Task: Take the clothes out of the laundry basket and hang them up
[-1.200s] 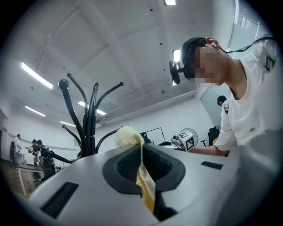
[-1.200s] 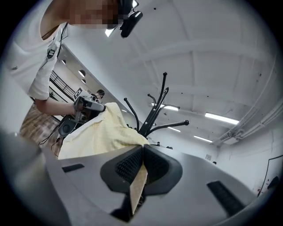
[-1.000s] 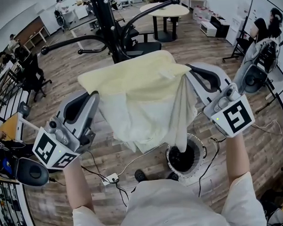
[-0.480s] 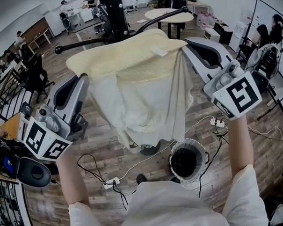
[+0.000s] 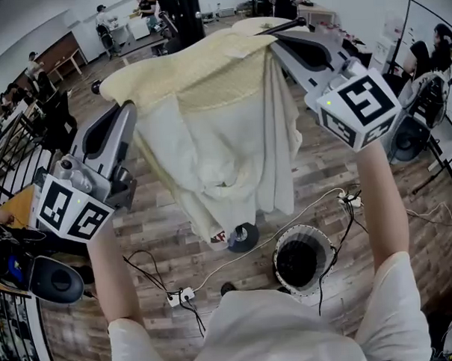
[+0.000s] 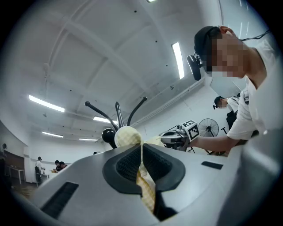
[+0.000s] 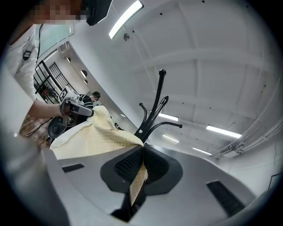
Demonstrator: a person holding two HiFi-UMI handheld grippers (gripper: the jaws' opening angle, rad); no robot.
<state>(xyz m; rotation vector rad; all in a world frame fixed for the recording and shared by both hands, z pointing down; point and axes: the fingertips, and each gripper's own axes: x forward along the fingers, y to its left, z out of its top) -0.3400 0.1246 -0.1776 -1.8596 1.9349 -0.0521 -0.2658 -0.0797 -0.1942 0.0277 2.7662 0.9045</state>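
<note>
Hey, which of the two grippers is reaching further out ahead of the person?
The right gripper: it pinches its corner of the cream shirt much further up the head view than the left gripper does.

Big open office-type space. Wood-plank floor (image 5: 165, 235) with black cables (image 5: 144, 268) and a white power strip (image 5: 179, 296) trailing across it. White ceiling (image 7: 212, 39) with long strip lights (image 6: 179, 59). Black office chairs (image 5: 55, 116) sit off to one side. There's also a standing fan (image 6: 208, 128) and a whiteboard (image 5: 422, 16).
</note>
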